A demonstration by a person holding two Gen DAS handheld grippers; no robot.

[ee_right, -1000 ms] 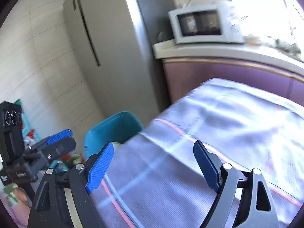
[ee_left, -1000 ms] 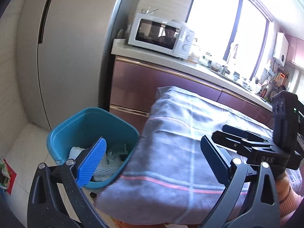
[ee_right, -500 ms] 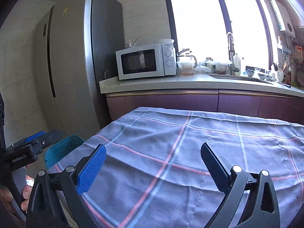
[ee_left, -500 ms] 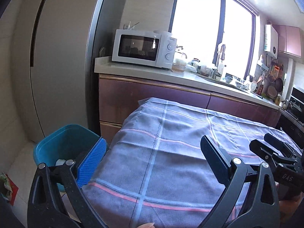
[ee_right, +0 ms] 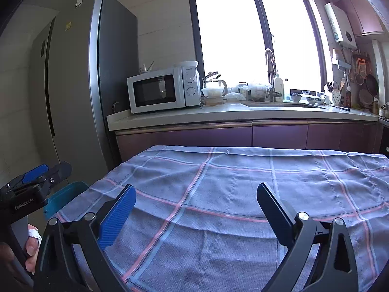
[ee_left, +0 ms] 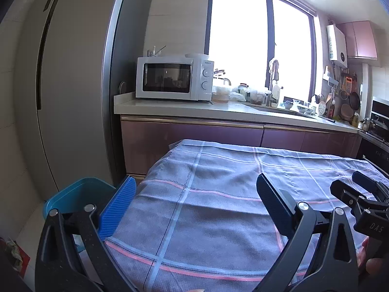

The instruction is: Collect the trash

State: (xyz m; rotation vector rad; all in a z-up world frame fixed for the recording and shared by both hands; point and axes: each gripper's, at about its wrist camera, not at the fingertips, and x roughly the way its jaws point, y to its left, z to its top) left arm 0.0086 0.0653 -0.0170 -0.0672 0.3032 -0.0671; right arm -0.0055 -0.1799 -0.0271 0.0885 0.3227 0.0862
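The left claw (ee_left: 194, 202) hangs over the near left part of the cloth-covered counter (ee_left: 218, 219), its blue-padded fingers (ee_left: 119, 206) spread wide with nothing between them. The right claw (ee_right: 195, 209) hovers over the same checked cloth, equally wide and empty. Each claw appears at the edge of the other's view: the right claw sits at the far right in the left wrist view, and the left claw at the far left in the right wrist view, where the person's left hand (ee_right: 31, 245) grips its handle, a white wrap on one fingertip.

The teal trash bin (ee_left: 77, 199) stands on the floor just beside the counter's left corner, below its edge and close to the tall grey refrigerator (ee_left: 73, 85). Only part of its rim and inner wall shows; its contents are hidden behind the left claw's frame. No loose trash is visible on the cloth, which is grey-blue with pink and pale blue stripes.

Beyond the counter runs a kitchen worktop (ee_right: 218, 114) with purple cabinet fronts. A white microwave (ee_left: 173, 81) rests on it next to the refrigerator, and bowls, jars and a tap crowd the sink area under a bright window (ee_right: 255, 29).
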